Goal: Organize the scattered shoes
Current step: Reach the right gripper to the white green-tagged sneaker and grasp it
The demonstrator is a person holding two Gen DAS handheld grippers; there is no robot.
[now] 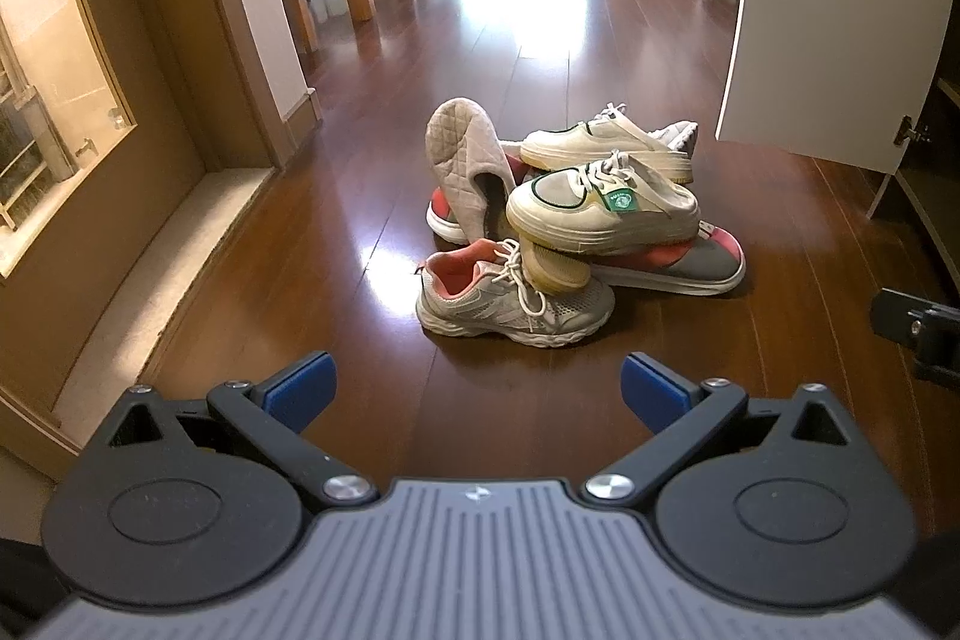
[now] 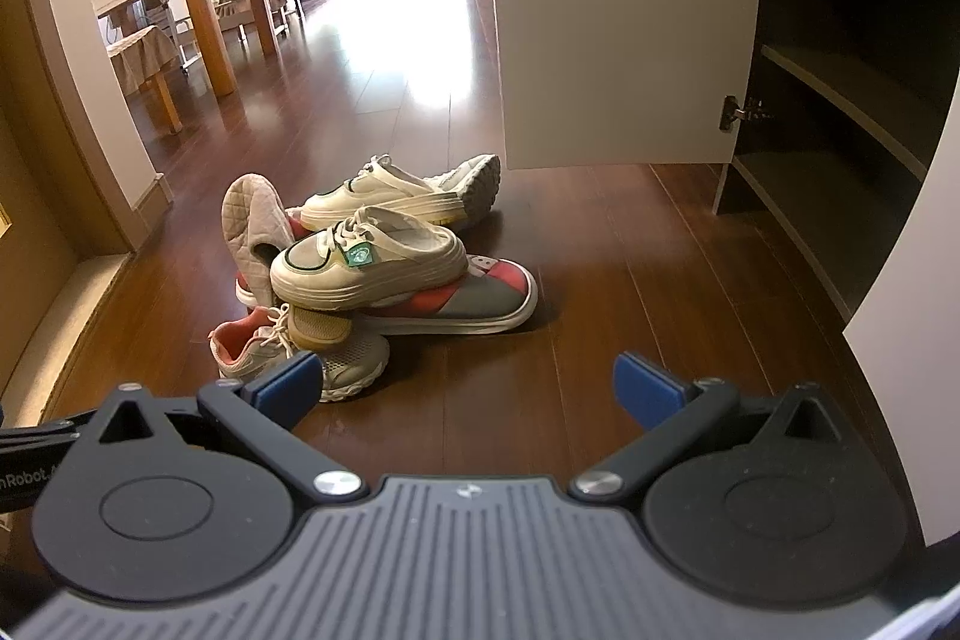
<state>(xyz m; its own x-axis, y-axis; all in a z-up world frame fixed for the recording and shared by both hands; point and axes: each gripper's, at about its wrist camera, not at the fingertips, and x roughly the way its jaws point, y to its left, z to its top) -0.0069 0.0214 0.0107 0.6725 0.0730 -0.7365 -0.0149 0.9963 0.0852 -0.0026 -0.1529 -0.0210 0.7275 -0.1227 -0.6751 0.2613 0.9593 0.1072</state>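
Wood floor, jumbled cream, pink and grey shoes; both tools spread wide, empty.

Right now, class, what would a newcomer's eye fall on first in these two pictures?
A jumbled pile of shoes on the wooden floor, mid-frame: a cream sneaker with a green tag sits on top, and a quilted slipper leans at the pile's left. To the right stands an open cabinet with bare shelves. Both grippers, left and right, are open.

Daylight floods in from the top centre of both views, blowing out to white and throwing long glare streaks down the glossy wooden floor. Fisheye bending curves the edges, corners fall dark, and the open cabinet at the right stays dim.
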